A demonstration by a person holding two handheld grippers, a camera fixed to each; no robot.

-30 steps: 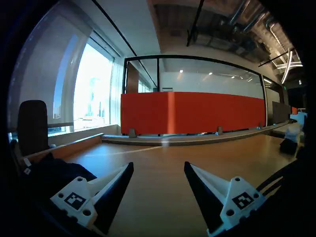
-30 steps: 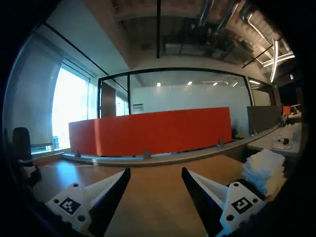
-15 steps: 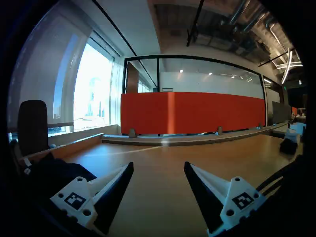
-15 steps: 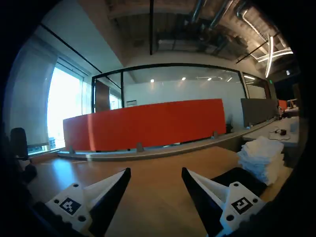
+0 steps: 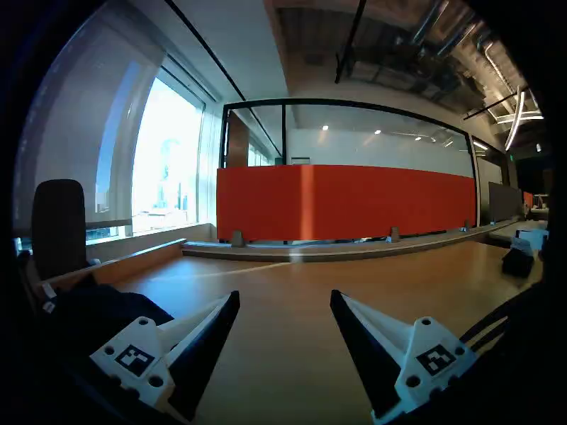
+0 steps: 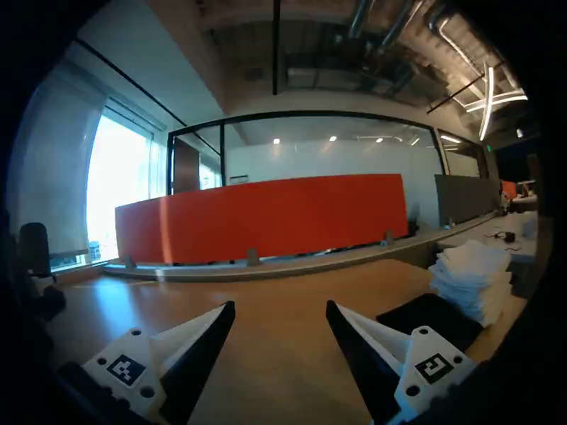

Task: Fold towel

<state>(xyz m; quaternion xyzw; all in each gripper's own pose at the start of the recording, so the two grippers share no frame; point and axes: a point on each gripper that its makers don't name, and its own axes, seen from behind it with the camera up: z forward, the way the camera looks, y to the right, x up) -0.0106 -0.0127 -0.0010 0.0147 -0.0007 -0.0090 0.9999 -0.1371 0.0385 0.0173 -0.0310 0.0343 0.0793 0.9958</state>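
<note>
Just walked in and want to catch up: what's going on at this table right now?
A person holds a gripper in each hand over a wooden table. The left gripper and right gripper are both open and hold nothing. A stack of folded white towels sits at the right of the right gripper view, with a dark cloth lying flat beside it. No fold is under way.

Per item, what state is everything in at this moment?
Left hand-held gripper: open, empty.
Right hand-held gripper: open, empty.
White towels: folded, stacked on the table.
Black flat item: lying on the table near the stack.
</note>
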